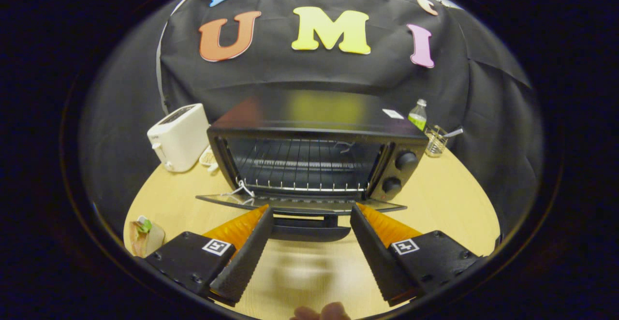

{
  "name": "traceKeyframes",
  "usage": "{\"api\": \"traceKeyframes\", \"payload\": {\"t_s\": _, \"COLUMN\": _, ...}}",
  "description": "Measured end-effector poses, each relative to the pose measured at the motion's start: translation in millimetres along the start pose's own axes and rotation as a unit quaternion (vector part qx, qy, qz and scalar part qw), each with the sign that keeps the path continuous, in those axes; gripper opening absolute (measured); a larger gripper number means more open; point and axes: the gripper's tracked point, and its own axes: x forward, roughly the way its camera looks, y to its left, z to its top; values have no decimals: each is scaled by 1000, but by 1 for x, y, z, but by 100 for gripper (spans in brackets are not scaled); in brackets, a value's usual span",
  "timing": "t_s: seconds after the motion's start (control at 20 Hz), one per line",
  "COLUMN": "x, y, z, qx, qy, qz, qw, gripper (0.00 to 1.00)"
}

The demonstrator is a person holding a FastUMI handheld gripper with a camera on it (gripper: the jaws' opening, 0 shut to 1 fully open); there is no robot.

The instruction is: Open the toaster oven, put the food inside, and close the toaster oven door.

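Food (145, 235), a sandwich with a bit of green on it, lies on the counter (449, 199) at its near left edge, well left of the claw (312, 212). Behind it a white toaster (178, 137) stands just left of the oven (314, 158). The oven sits mid-counter with its door (300, 203) dropped flat and the wire rack (300, 167) bare. The claw is spread wide and grips nothing, its tips at the door's front edge, the door handle (309, 230) between the fingers. Right of the oven stand a bottle (418, 114) and a wire holder (436, 140).
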Motion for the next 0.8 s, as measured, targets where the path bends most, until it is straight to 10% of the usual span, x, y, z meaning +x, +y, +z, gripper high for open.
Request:
{"api": "traceKeyframes", "payload": {"t_s": 0.5, "x": -14, "y": -10, "z": -28, "qx": -7, "qy": 41, "qz": 8, "qw": 999, "gripper": 100}}
{"api": "traceKeyframes", "payload": {"t_s": 0.8, "x": -64, "y": 31, "z": 9, "qx": -23, "qy": 7, "qz": 99, "qw": 995, "gripper": 100}}
